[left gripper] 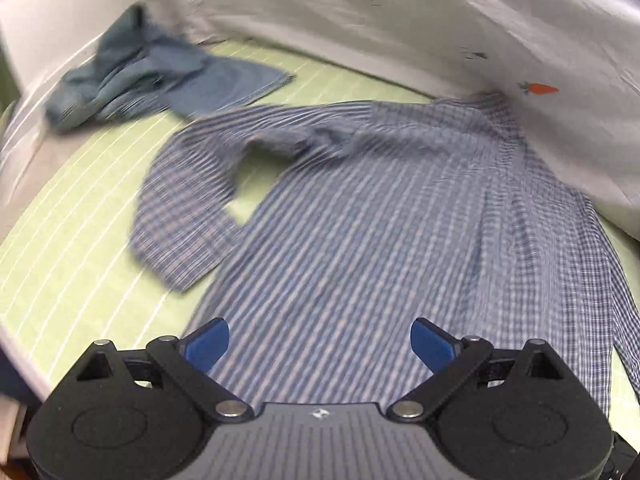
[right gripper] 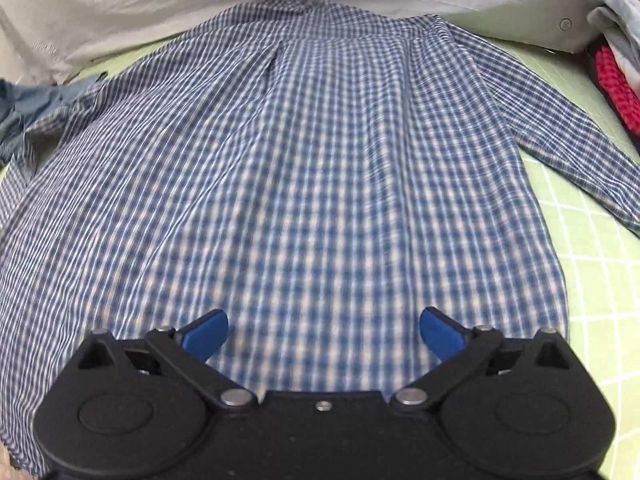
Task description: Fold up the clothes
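Green mat (left gripper: pixel 72 280) under everything, and on it we had the checked shirt (left gripper: pixel 360 220) spread flat, back up, collar at the far edge against the white sheet (left gripper: pixel 360 20). Its long axis ran straight away from us, hem nearest both claws. A blue garment (left gripper: pixel 132 76) lay bunched far left. Our left claw (left gripper: pixel 320 344) hung wide, holding nothing, over the hem's left part; our right claw (right gripper: pixel 324 334), equally wide and bare, sat over the hem's middle. Each sleeve lay nearer its own side's claw, we judged.
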Motion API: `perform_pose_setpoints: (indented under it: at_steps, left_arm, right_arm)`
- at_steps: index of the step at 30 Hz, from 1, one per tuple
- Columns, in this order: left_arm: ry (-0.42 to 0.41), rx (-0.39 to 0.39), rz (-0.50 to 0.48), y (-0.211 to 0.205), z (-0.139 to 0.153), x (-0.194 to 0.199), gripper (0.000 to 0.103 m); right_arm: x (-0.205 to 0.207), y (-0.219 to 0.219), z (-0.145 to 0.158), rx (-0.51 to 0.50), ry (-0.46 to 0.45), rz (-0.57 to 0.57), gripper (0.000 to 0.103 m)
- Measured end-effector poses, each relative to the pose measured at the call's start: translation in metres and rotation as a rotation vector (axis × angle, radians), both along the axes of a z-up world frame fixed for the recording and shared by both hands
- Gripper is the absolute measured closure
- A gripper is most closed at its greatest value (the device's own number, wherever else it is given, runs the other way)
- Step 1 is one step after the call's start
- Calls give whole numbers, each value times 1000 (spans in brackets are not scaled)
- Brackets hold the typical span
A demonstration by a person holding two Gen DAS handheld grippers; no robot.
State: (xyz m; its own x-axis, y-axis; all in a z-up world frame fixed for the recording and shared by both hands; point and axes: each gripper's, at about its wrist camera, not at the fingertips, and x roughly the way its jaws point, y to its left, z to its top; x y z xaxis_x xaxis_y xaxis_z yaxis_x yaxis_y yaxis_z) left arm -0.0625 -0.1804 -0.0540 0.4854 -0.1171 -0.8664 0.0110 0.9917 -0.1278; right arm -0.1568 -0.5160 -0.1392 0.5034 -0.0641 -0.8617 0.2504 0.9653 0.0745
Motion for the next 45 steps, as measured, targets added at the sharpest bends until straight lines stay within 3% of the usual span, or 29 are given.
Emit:
perform_pose_setpoints:
  at_steps: [4,8,14,21,25,33,38,41,44,45]
  left_arm:
    - [22,-6,66,39,-5,-1,6]
    - [38,-9,103,76,-11,11,6]
    - [37,17,66,108,-20,46,6]
    - [-11,130,-125,104,-30,104,6]
    - [-8,149,-250,92,-47,131,12]
    - [21,249,-489,69,-87,141,24]
    - [-14,238,-595,67,-87,137,25]
    - [-1,197,-603,72,-89,136,25]
    - [-20,168,-582,79,-88,135,37]
    - [-31,168,-564,81,-87,136,51]
  right_arm:
    - [-8,15,12,43,-36,-36,0]
    - [0,47,9,15,9,-29,0]
    - [15,92,5,-19,42,-49,0]
    - [36,115,0,-51,32,-222,0]
    - [48,118,-2,-66,17,-306,0]
    - [57,121,-2,-60,33,-424,0]
    - [60,124,-2,-60,35,-451,0]
    - [62,127,-2,-62,33,-457,0]
    - [64,129,-2,-64,31,-463,0]
    - [65,130,-2,-65,31,-465,0]
